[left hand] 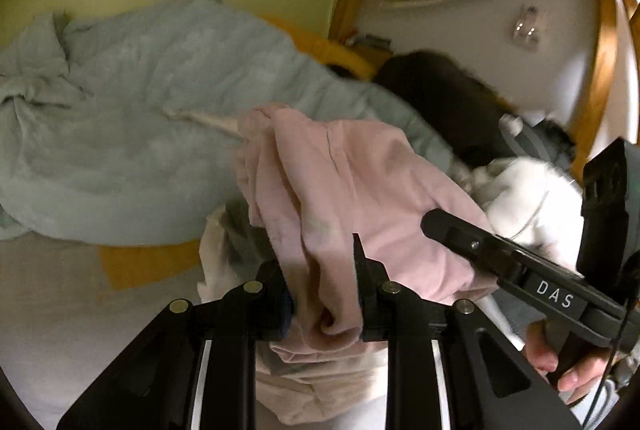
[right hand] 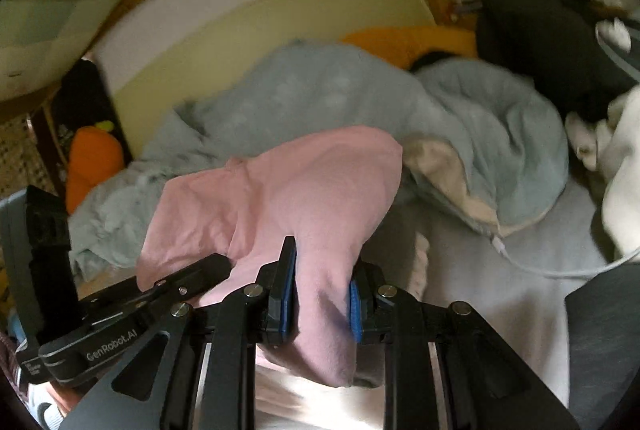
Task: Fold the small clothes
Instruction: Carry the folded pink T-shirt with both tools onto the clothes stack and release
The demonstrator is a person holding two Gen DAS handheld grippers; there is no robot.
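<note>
A small pink garment [left hand: 344, 186] hangs bunched in the air above the bed, held at two places. My left gripper [left hand: 324, 286] is shut on one bunched edge of it, the cloth squeezed between the black fingers. In the left wrist view the right gripper [left hand: 440, 226] comes in from the right, its tip against the pink cloth. In the right wrist view my right gripper [right hand: 324, 294] is shut on another fold of the pink garment [right hand: 288, 190], blue pads pressing on it. The left gripper [right hand: 216, 266] shows at lower left, its tip at the cloth.
A rumpled pale blue blanket [left hand: 132, 118] covers the bed behind. A dark bundle [left hand: 448, 98] and white clothes [left hand: 532, 198] lie at the right. An orange plush toy [right hand: 92, 166] sits by the wall. A white cable [right hand: 560, 270] lies on the grey sheet [right hand: 500, 290]. A hand [left hand: 560, 362] holds the right gripper's handle.
</note>
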